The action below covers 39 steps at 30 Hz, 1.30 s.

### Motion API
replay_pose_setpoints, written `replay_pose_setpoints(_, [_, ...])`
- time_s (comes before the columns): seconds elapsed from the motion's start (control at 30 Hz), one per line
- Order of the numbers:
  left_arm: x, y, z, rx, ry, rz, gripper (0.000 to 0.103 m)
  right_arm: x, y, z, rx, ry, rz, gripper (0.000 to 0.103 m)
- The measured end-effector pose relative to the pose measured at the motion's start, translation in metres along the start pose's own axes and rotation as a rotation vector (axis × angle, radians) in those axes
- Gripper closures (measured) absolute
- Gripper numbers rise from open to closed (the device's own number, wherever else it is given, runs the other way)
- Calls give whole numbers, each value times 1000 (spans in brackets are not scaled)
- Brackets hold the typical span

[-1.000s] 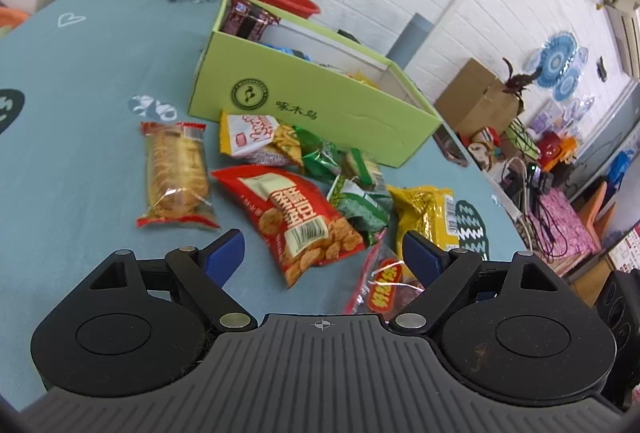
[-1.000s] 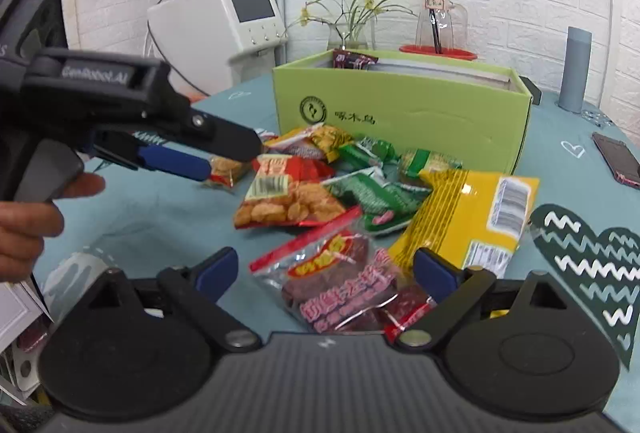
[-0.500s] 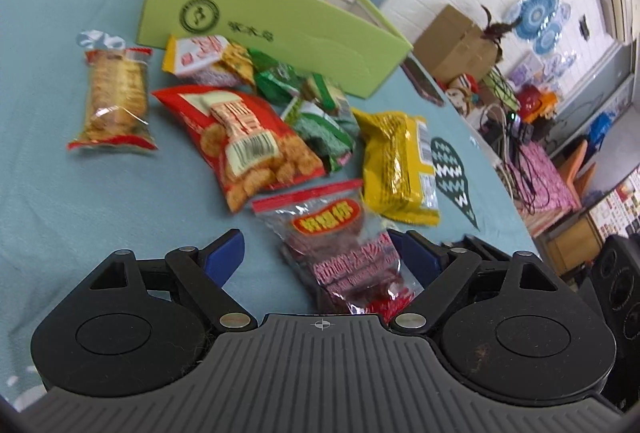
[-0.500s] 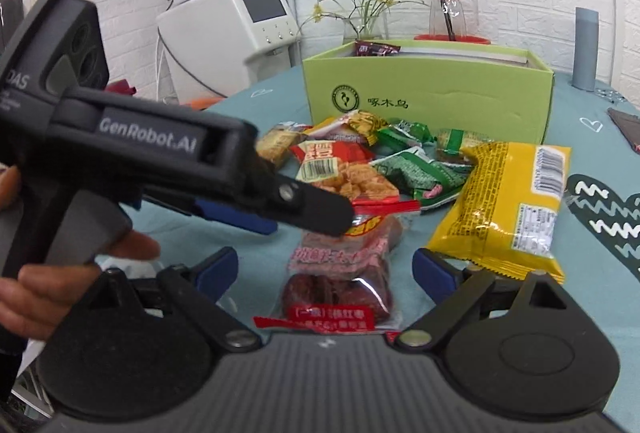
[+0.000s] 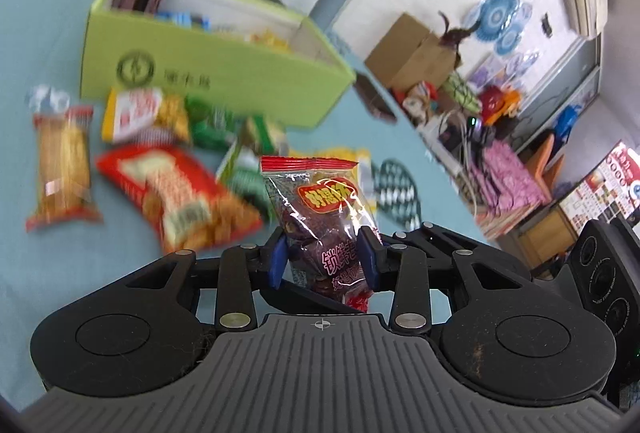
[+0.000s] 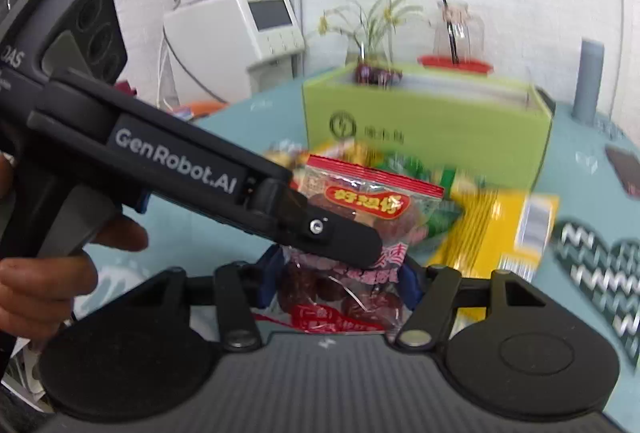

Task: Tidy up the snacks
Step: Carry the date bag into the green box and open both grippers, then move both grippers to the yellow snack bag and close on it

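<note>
Two grippers: both are clamped on one clear packet of dark red dried fruit (image 5: 320,221), which stands up off the bench between them.
Left gripper (image 5: 322,259): its jaws have just been closing, and its blue pads (image 5: 277,260) now press the packet's lower half from either side.
Right gripper (image 6: 340,283): its jaws have just been closing too — they pinch the packet near its bottom seam, with the left gripper's black finger lying across the packet just above them.
Packet: upright, red strip at the top, a red-and-yellow label below it, wrinkled dark fruit showing through the film.
Hand (image 6: 44,273): bare fingers wrapped round the left gripper's handle, seen at the left edge of the right wrist view.
Bench (image 5: 60,253): covered in a teal cloth with a dark heart pattern.
Loose snacks: a red bag of fried bites (image 5: 176,197), a clear pack of biscuits (image 5: 60,169), green packets (image 5: 212,125) and a yellow bag (image 6: 500,233) lie scattered behind the held packet, between it and the box.
Green box (image 5: 208,73): open-topped, standing beyond the pile, with a few packets already inside it.
Behind the box: a glass vase with a plant (image 6: 372,29) and a glass jug on a red tray (image 6: 454,63) — both blurred.
</note>
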<state>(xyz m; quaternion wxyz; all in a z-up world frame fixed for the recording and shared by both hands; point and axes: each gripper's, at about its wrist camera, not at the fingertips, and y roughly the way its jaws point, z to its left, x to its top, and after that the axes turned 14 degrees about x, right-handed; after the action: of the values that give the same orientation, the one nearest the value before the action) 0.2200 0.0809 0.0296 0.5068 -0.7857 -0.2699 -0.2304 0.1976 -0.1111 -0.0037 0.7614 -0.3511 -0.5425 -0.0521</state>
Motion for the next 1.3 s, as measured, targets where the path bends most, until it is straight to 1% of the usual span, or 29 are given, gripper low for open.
replay_pose_setpoints(0.07, [25,0,1,8,3,-33,86,23,10,-7,-2,-53,-13,35])
replay_pose_setpoints(0.1, [39,1,2,14,5,-51,84,34,16,-11,2,-72,-19,35])
replay_pose_setpoints(0.2, [87,9,6,44,16,-101,84,72,39,-27,-4,-132,-33,35])
replay_pose_setpoints(0.33, [138,24,16,107,44,-139,84,119,78,-53,29,-126,-27,35])
replay_pose_setpoints(0.4, [160,35,30,131,37,-138,84,138,101,-62,47,-125,-9,35])
replay_pose_setpoints(0.5, [185,53,53,176,25,-128,83,156,136,-73,72,-126,18,35])
replay_pose_setpoints(0.6, [196,73,75,223,16,-106,82,162,170,-84,109,-96,55,34])
replay_pose_setpoints(0.63, [195,79,82,241,7,-96,81,163,181,-89,126,-78,73,33])
replay_pose_setpoints(0.67, [194,84,88,256,3,-92,77,161,190,-93,144,-56,89,31])
replay_pose_setpoints(0.7, [191,87,92,278,-2,-90,67,158,196,-95,157,-40,99,30])
replay_pose_setpoints(0.73, [188,87,96,297,-8,-96,52,155,199,-96,160,-31,104,27])
replay_pose_setpoints(0.77, [184,84,99,306,-15,-116,50,152,197,-95,158,-36,97,21])
replay_pose_setpoints(0.8, [179,77,100,287,-19,-140,45,149,190,-92,142,-49,79,18])
replay_pose_setpoints(0.83, [175,69,99,280,-24,-162,37,147,179,-89,122,-66,54,9])
replay_pose_setpoints(0.87, [172,60,96,280,-24,-189,34,144,167,-86,101,-80,26,10])
replay_pose_setpoints(0.9, [168,51,92,284,-17,-219,27,143,155,-85,86,-86,0,10])
replay_pose_setpoints(0.97, [157,32,81,292,3,-272,24,131,124,-80,75,-76,-56,9])
replay_pose_setpoints(1.03, [142,21,71,283,14,-288,20,113,92,-78,74,-33,-102,9])
replay_pose_setpoints(1.07, [133,17,65,270,20,-285,19,102,79,-78,70,1,-119,1])
replay_pose_setpoints(1.17, [102,17,48,222,30,-246,18,61,41,-72,31,110,-143,2])
replay_pose_setpoints(1.23, [82,24,37,183,35,-201,18,33,18,-68,-13,175,-160,2])
replay_pose_setpoints(1.3, [63,34,24,140,35,-143,18,7,-1,-64,-63,239,-149,2])
